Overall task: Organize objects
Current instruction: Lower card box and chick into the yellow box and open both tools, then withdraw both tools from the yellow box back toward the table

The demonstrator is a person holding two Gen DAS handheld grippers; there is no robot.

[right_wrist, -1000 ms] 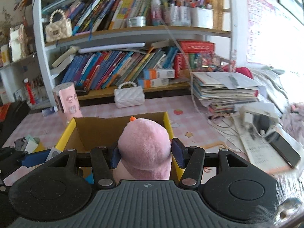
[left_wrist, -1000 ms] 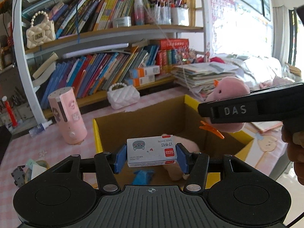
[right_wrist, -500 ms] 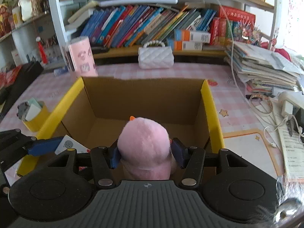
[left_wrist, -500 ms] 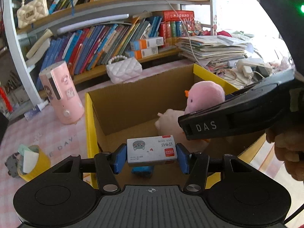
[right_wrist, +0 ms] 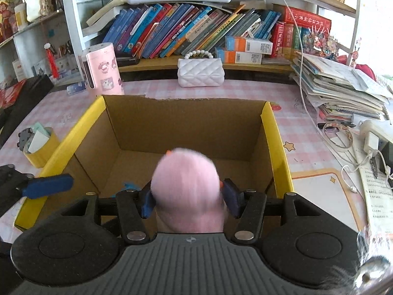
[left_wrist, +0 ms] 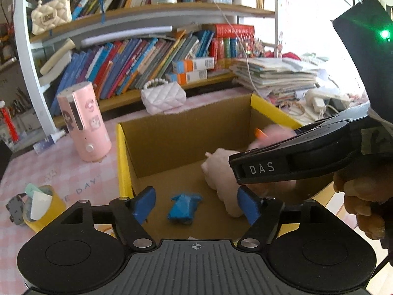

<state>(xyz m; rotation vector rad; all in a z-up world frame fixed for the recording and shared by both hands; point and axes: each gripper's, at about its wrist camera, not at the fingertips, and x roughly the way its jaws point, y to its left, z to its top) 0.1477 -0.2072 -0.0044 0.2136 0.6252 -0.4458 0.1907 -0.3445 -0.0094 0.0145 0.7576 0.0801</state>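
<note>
Seen from the left wrist camera, the left gripper (left_wrist: 195, 205) sits at the bottom centre of the frame, its blue fingers spread wide with nothing between them, above an open cardboard box (left_wrist: 172, 137) with yellow flaps. A small blue object (left_wrist: 184, 207) lies on the box floor at centre frame. In the right wrist view, the right gripper (right_wrist: 188, 199) at lower centre appears to clasp a blurred pink plush toy (right_wrist: 188, 189) over the box interior. A pink cylindrical container (left_wrist: 83, 121) stands on the checked tablecloth, left of the box, and a white quilted purse (right_wrist: 201, 71) sits behind it.
</note>
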